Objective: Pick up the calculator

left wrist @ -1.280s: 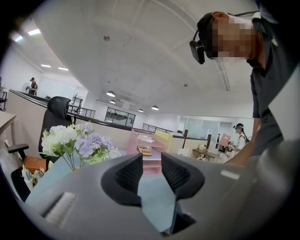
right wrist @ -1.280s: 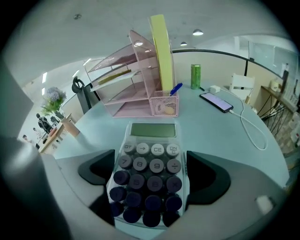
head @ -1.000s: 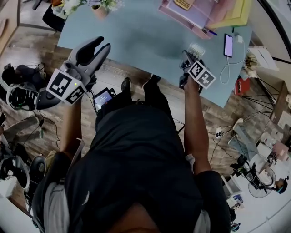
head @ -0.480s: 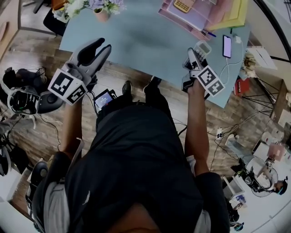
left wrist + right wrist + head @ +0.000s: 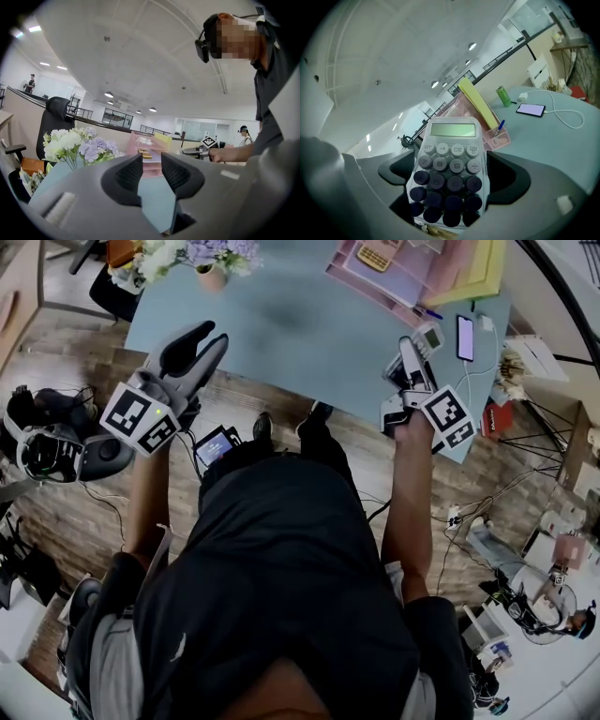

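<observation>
Right gripper (image 5: pixel 452 183) clamped on calculator (image 5: pixel 450 154), jaws pressing its two long sides. Key end sits deep between jaws, display end pokes out past tips, keys face camera. Head view: calculator over right end of table (image 5: pixel 281 324), near phone (image 5: pixel 466 337) on its cable. Left gripper (image 5: pixel 151 171) holds nothing, jaws narrowly apart, at table's near left edge. Further back: pink tray (image 5: pixel 394 273) with yellow folder (image 5: pixel 476 101). Flowers (image 5: pixel 202 254) at far left corner.
</observation>
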Available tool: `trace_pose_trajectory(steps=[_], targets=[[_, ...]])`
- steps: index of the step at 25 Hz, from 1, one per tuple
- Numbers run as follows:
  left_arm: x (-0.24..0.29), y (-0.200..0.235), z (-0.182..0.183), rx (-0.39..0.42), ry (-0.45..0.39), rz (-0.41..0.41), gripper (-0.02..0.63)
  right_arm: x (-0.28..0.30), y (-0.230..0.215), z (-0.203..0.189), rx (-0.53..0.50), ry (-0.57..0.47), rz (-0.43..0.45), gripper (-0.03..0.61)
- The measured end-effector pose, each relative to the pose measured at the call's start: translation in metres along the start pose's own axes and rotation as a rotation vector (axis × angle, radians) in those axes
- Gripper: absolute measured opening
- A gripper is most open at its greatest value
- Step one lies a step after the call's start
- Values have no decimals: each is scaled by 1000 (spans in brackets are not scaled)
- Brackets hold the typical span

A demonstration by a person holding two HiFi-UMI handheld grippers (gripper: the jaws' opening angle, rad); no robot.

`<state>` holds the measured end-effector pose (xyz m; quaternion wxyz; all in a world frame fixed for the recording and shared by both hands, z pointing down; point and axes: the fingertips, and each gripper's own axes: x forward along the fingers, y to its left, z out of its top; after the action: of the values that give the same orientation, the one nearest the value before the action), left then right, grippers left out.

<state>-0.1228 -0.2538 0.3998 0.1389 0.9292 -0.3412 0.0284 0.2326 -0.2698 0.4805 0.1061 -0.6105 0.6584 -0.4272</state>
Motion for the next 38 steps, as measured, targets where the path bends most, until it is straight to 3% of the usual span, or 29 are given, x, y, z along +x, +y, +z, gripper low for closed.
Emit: trace_pose_trajectory(steps=[6, 12, 24, 38], targets=[[-1, 2, 2, -4, -6, -3, 155, -8, 15, 9, 105, -28, 65, 479], [-2, 3, 4, -8, -9, -4, 155, -13, 31, 18, 139, -60, 132, 480], [-7, -1, 3, -32, -21, -1, 155, -29, 36, 27, 99, -85, 107, 480], [-8, -9, 4, -33, -24, -11, 155, -47, 52, 39, 67, -111, 154, 480]])
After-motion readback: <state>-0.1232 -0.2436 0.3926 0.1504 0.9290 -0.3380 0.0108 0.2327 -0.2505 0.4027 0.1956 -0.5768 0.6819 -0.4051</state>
